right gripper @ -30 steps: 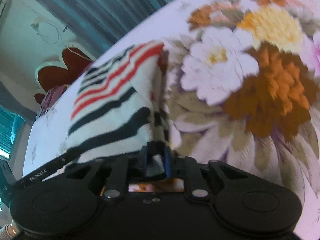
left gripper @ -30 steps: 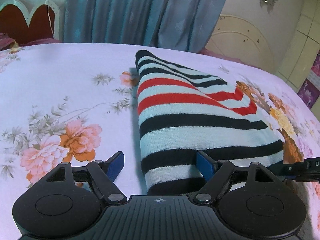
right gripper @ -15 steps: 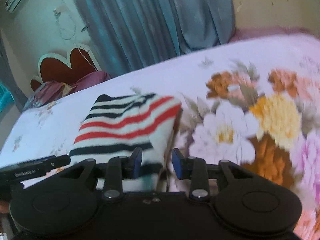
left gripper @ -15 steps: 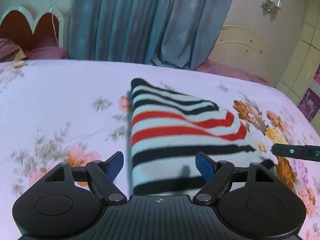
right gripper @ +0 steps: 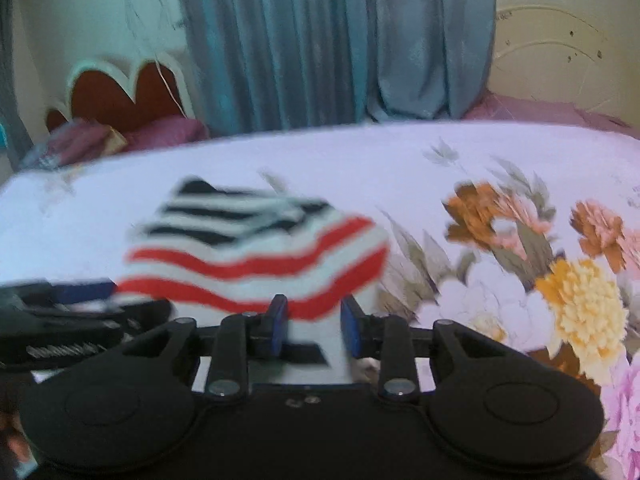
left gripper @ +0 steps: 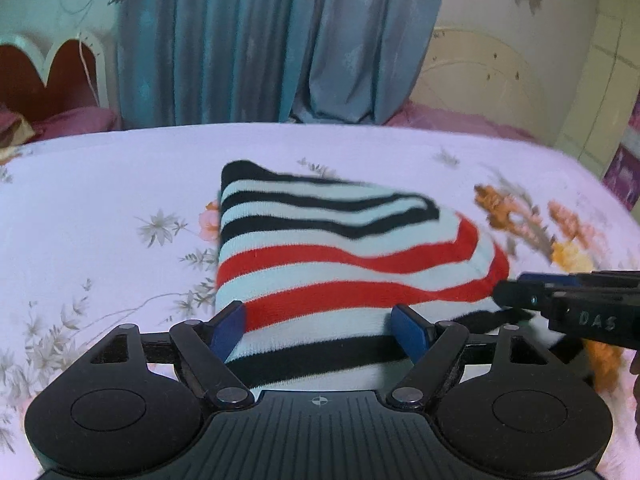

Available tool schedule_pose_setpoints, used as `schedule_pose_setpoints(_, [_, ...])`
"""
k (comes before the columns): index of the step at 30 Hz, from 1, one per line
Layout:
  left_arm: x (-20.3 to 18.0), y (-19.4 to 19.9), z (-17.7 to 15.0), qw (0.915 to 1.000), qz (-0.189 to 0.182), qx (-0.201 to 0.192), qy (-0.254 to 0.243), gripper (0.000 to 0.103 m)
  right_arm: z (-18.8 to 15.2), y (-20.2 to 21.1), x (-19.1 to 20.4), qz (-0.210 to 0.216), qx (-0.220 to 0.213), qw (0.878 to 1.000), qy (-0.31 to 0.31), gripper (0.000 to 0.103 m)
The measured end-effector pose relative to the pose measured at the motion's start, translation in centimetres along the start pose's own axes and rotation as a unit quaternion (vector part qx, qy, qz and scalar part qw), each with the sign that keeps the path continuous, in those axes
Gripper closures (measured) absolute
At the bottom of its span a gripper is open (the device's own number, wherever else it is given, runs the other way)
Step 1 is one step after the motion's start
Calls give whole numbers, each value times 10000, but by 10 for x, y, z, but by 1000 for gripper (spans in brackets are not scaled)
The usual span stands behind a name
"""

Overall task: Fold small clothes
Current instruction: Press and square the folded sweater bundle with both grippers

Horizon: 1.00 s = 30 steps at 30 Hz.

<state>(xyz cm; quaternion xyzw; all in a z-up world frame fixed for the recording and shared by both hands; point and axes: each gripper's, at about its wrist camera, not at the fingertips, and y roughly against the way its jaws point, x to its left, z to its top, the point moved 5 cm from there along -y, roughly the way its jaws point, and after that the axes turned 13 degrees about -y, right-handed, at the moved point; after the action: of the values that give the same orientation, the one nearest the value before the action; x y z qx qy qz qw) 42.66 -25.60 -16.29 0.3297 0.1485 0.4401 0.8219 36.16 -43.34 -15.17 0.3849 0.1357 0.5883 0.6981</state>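
Stripes fill the middle of both views: the small striped garment lies on the floral bedsheet as a compact packet, black bands at the far end, red bands nearer, a black band closest to the cameras. The left gripper hangs over the near edge with its fingers spread wide, one blue pad either side of the packet's width, neither one pressing cloth. The right gripper sits at the packet's near right corner, its fingers a narrow gap apart and closing; white and black knit shows in the gap, but motion blur hides whether the pads bite, and to my eye they stand clear of it.

Judging from the shape, the folding looks nearly done, and the job in hand seems to be tidying or one last fold. To do that well, I'd take the near edge with both grippers at matching depth, so the layers travel together. Pinch all the layers, not only the top one, or the packet peels open. Keep the lift low and carry the edge straight over toward the black-banded far end, lining up the stripes as a guide. The far right corner looks slightly humped, so press it flat before letting go. Soft knit slumps, so release slowly.
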Motion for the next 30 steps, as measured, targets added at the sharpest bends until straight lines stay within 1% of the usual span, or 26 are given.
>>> schedule_pose_setpoints(1, [-2,-1,-2,9999,13,-20,-128,25,-7,-8,-7,-102,161,9998,-1,76])
schedule_pose_setpoints(2, [-3,-1,-3,9998,22,-33,-209,25,-11,-12,-12,-81,216,9997,-40,75])
schedule_pose_setpoints(4, [-3,0,-3,9996,18,-37,-262,25,-12,-10,-18,20,195,9996,-185,74])
schedule_pose_setpoints(8, [-1,2,4,9997,22,-15,-224,25,-7,-5,-12,46,151,9998,-99,74])
schedule_pose_setpoints(12, [2,8,15,9996,26,-187,-212,25,12,4,-12,286,-108,9989,-348,74])
schedule_pose_setpoints(16, [6,2,33,9994,38,-271,-212,25,35,0,-10,292,-276,9985,-358,73])
schedule_pose_setpoints(20, [19,-17,47,9998,35,-221,-1,25,51,-20,-10,234,-231,9985,-433,72])
schedule_pose_setpoints(24, [31,-41,51,9998,104,-61,181,25,57,-44,-6,80,-74,9993,-366,75])
schedule_pose_setpoints(26, [34,-54,47,9996,131,57,261,25,56,-55,-3,61,-12,9994,-326,75])
schedule_pose_setpoints(28, [36,-67,35,9992,160,261,250,25,53,-64,0,83,47,9995,-289,76])
schedule_pose_setpoints(29, [37,-72,29,9989,120,309,325,25,51,-67,3,105,73,9996,-232,77])
schedule_pose_setpoints(30, [40,-73,23,9982,48,268,530,25,48,-69,5,134,90,9998,-128,78])
